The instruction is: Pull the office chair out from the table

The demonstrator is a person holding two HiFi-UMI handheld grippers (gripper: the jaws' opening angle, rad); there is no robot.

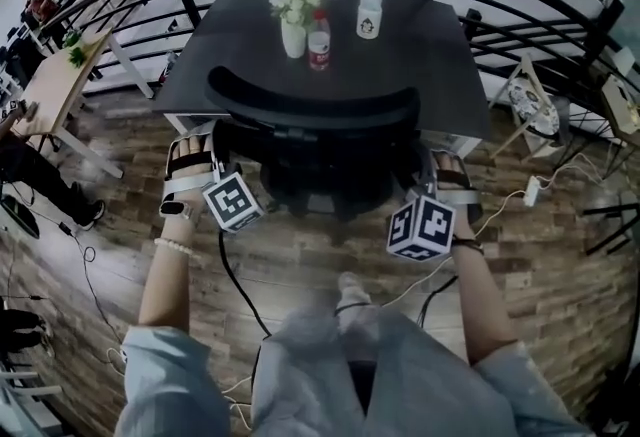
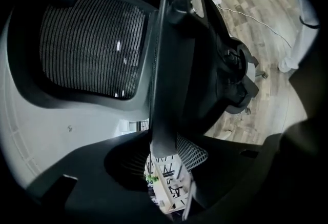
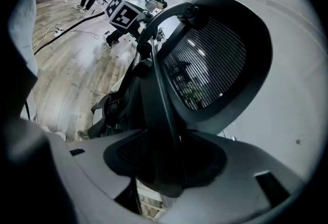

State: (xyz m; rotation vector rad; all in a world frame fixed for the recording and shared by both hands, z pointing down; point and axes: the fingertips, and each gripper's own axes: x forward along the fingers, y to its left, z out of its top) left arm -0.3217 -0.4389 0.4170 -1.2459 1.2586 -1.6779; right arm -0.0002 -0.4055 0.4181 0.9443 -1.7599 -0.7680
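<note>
The black office chair [image 1: 318, 111] stands at the near edge of the dark table [image 1: 425, 50], its mesh back toward me. My left gripper [image 1: 224, 143] is at the left side of the backrest and my right gripper [image 1: 421, 163] at the right side. In the left gripper view, the chair's upright frame bar [image 2: 164, 89] runs down between the jaws of the left gripper [image 2: 166, 166], beside the mesh backrest [image 2: 92, 48]. In the right gripper view, the frame bar [image 3: 161, 100] sits deep in the right gripper [image 3: 164, 177], which is shut on it.
A vase of flowers [image 1: 294, 25], a red bottle [image 1: 319, 41] and a white mug [image 1: 369, 13] stand on the table. A curved black railing [image 1: 560, 25] runs behind it. Cables [image 1: 238, 290] and a power strip [image 1: 532, 191] lie on the wood floor. Another table [image 1: 50, 90] with people is at the left.
</note>
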